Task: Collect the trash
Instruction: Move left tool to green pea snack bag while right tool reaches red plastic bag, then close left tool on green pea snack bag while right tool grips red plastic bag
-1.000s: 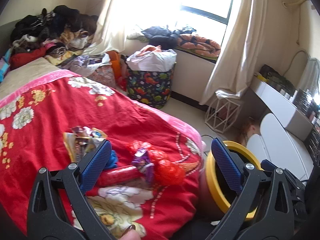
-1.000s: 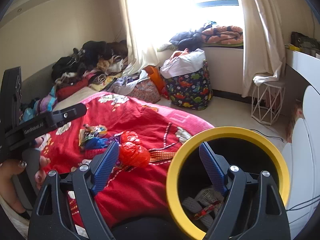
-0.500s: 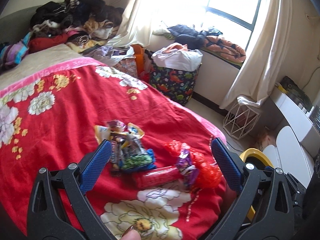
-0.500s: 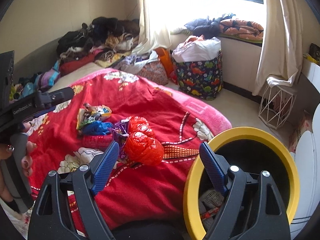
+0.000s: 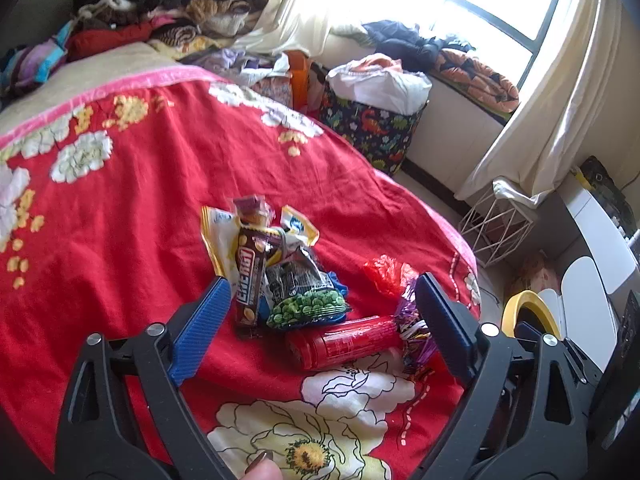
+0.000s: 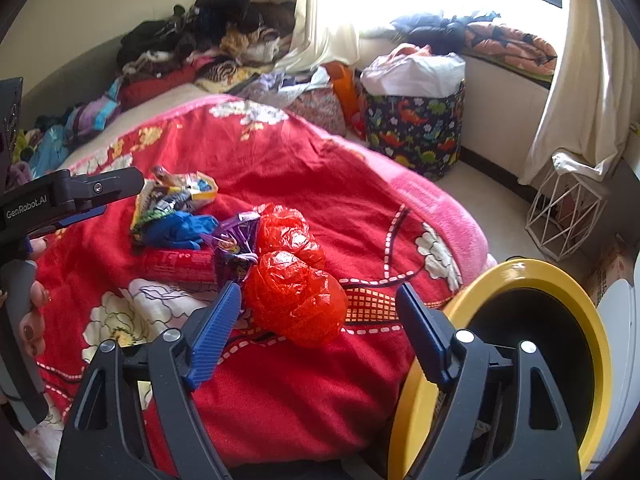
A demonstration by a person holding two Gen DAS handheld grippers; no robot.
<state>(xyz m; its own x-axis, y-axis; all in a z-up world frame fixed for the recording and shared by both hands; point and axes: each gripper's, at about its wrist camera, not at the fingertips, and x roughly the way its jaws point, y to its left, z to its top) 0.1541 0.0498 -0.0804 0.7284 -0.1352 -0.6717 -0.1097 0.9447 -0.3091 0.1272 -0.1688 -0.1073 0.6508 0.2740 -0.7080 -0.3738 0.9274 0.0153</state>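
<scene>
The bed (image 5: 132,208) fills most of both views, under a red blanket (image 6: 304,168) with flower prints. Its near corner curves down beside the yellow-rimmed bin (image 6: 560,292), which stands on the floor just off the bed edge. Past the far side of the bed a strip of pale floor (image 6: 492,200) lies open up to the dinosaur-print basket (image 6: 416,128) and one white wire stand (image 6: 564,216) under the curtain. A heap of clothes (image 5: 168,4) lines the wall side.

The trash lies in one loose cluster near the bed corner. I count one crumpled red plastic bag (image 6: 296,300), one red tube-shaped packet (image 5: 344,342), one green-pea packet (image 5: 308,304), one brown bar wrapper (image 5: 250,276), one purple foil wrapper (image 6: 232,240), one blue wrapper (image 6: 180,228) and one white-yellow packet (image 5: 220,236). They touch or overlap each other.

The left tongs (image 5: 320,320) stand wide and are closing, with the brown bar wrapper, the pea packet and the tube between the pads, nothing pressed. The right tongs (image 6: 318,324) also stand wide and are closing, with the red bag between them, not gripped.
</scene>
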